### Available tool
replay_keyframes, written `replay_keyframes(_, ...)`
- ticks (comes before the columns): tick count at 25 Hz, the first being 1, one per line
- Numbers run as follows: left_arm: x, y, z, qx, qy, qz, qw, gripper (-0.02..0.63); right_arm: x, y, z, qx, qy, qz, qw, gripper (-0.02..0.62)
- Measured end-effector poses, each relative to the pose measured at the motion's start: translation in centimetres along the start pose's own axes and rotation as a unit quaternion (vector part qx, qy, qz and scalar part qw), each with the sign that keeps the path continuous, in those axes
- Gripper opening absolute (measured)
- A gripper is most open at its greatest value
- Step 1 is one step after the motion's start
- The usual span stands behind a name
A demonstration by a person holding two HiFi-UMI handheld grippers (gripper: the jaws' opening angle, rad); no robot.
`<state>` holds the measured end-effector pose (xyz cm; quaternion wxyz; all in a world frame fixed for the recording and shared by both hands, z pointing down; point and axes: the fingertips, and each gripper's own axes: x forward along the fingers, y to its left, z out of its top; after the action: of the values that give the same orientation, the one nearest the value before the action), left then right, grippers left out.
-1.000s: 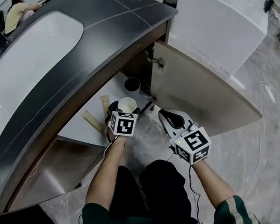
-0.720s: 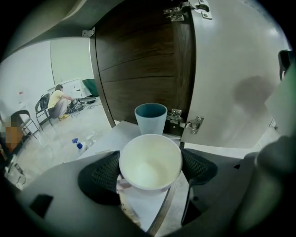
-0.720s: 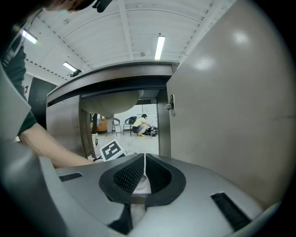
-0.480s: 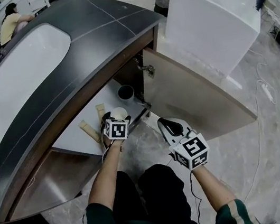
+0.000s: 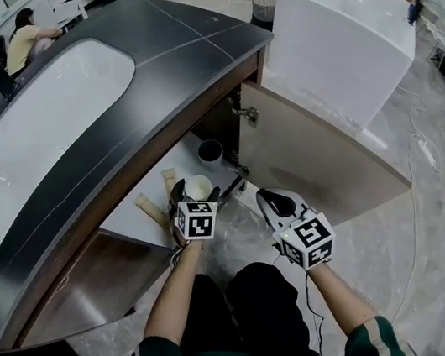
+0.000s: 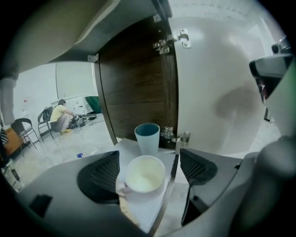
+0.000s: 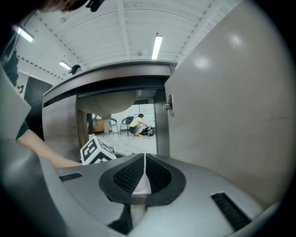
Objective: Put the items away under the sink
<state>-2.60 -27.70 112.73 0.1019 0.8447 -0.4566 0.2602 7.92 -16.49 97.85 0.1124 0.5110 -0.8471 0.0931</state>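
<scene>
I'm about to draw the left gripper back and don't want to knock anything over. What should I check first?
1. White cup upright on the cabinet floor: ok.
2. Left gripper jaws apart around it: ok.
3. Left jaw clear of the cup wall: cannot tell.
4. Blue cup behind, apart from the white cup: ok.
5. Right gripper jaws together, empty: ok.
6. Cabinet door open: ok.
</scene>
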Motion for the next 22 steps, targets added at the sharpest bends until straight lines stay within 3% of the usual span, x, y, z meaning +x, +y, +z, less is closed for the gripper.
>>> replay_keyframes(2, -2.4, -1.2, 1.9, -0.007, -0.035, -0.023, 0.9991, 0.402, -0.2, 0.7, 1.0, 0.000, -0.003, 0.005, 1.000, 0.043)
replay_keyframes(4, -5.0, -2.4, 3.4, -0.010, -0.076, -0.044, 0.9961, 0.075, -0.4, 1.5, 2.3, -0.006, -0.005, 0.013, 1.000, 0.043)
replay_keyframes(5, -6.3, -3.0, 4.1, -0.011, -0.088, -0.059, 0.9943, 0.009, -0.6, 2.0, 3.1, -0.011, -0.005, 0.016, 1.000, 0.043)
replay_keyframes(7, -9.0, -4.6, 5.6, -0.004, -0.093, -0.088, 0.9918, 0.009, -0.9, 3.1, 5.1, -0.013, -0.004, 0.020, 1.000, 0.043)
replay_keyframes(11, -14.5, -6.2, 9.4, 0.020, -0.103, -0.084, 0.9910, 0.009, -2.2, 5.1, 10.3, -0.011, 0.006, 0.029, 0.999, 0.043)
replay_keyframes(18, -25.1, -7.1, 20.3, 0.010, -0.102, -0.120, 0.9874, 0.009, -5.3, 7.9, 23.2, -0.006, 0.030, 0.051, 0.998, 0.043)
replay_keyframes(22, -32.5, -5.1, 28.3, 0.000, -0.113, -0.114, 0.9871, 0.009, -6.6, 10.8, 31.7, 0.005, 0.056, 0.070, 0.996, 0.043)
